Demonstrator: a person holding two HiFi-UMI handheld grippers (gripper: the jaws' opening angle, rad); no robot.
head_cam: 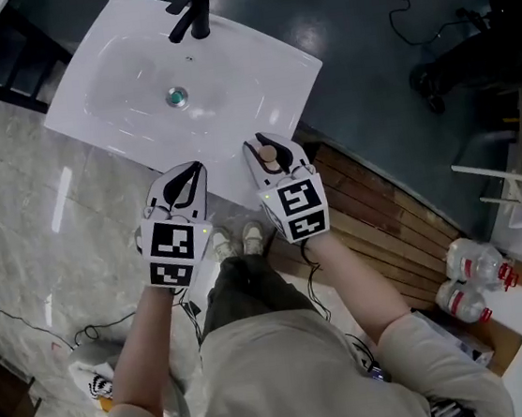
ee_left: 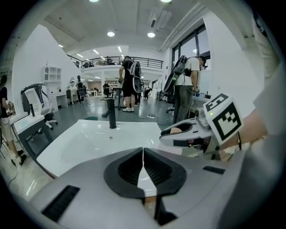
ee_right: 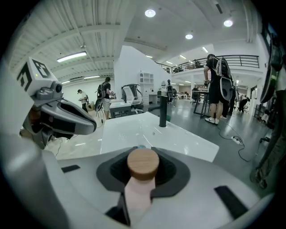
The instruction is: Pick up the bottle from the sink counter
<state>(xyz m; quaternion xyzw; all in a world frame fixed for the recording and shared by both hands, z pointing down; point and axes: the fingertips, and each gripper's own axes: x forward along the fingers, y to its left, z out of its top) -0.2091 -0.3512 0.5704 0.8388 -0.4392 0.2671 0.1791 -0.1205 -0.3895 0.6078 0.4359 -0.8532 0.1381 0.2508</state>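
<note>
White sink counter [head_cam: 271, 98] up close, with the bottle [head_cam: 269, 158] caught in the right gripper [head_cam: 268, 143].

Nearest me, the right jaws press on the bottle's pale pink body just under its round wooden cap, which stands up between them over the counter's near corner; whether its base rests on the counter I can't tell. Just left of those jaws, the left gripper [head_cam: 198, 170] has its dark pads shut together with nothing between them, tips over the counter's front edge. Past both sets of jaw tips lies the basin with its drain [head_cam: 176, 96], then the black faucet [head_cam: 191, 11] at the far rim. Farther off, people [ee_right: 219, 85] stand about on a dark grey floor [head_cam: 363, 39].
</note>
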